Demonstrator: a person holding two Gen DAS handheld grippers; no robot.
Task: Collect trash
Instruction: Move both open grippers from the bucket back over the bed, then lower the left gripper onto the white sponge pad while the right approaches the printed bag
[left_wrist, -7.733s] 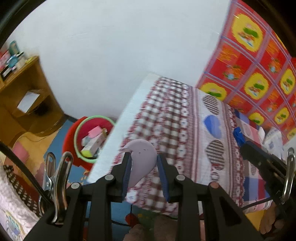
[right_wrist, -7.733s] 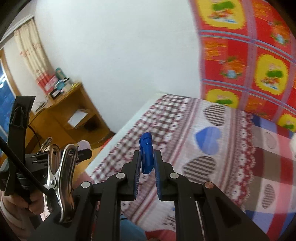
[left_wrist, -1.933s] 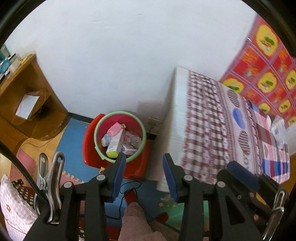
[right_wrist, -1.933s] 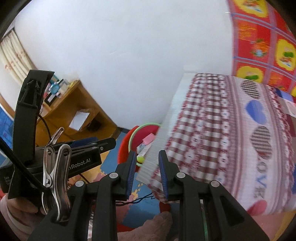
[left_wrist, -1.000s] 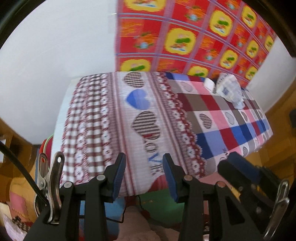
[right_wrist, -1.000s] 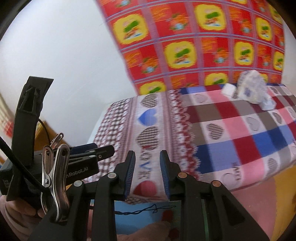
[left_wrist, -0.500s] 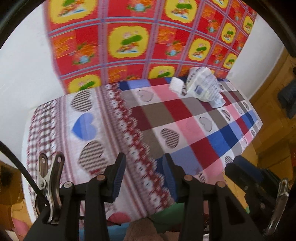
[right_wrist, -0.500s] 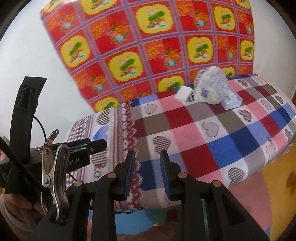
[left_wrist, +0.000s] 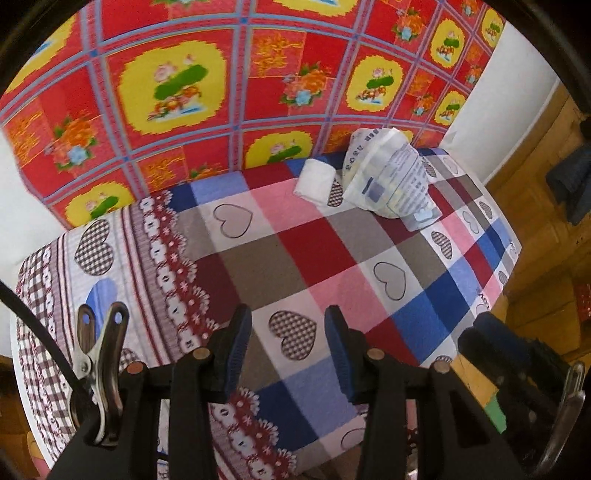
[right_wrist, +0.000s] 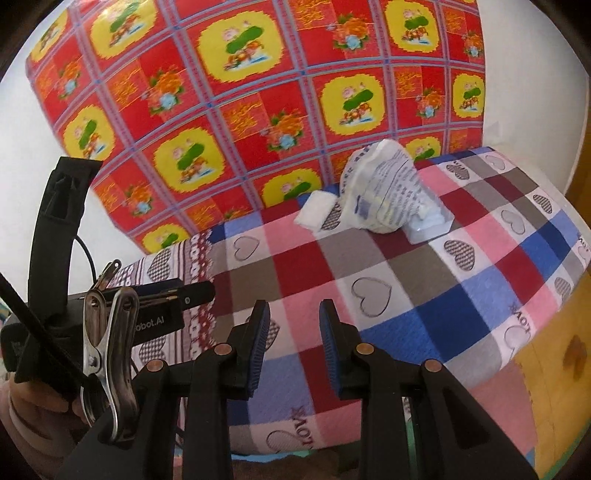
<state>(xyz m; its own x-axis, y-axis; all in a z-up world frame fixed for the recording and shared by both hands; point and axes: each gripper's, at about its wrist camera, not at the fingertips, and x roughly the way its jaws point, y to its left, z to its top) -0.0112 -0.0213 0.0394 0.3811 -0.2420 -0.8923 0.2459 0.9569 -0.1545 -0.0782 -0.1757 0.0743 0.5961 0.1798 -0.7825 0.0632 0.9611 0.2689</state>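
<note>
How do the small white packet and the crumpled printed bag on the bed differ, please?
The white packet is plain, flat and small; the printed bag is larger, crumpled, standing tall, covered in text. The packet lies left of the bag. Both rest on the bedspread near the wall.

bedsheet: red, pink, blue, grey checks with outlined and gingham hearts (left_wrist: 303, 251) | wall cloth behind the bedsheet: red squares, yellow flower panels, blue grid lines (left_wrist: 192, 92) | crumpled plastic bag on the bedsheet: white, printed (left_wrist: 388, 181) | folded white tissue beside it (left_wrist: 314, 181)

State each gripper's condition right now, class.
Left gripper: open, holding nothing.
Right gripper: open, holding nothing.
</note>
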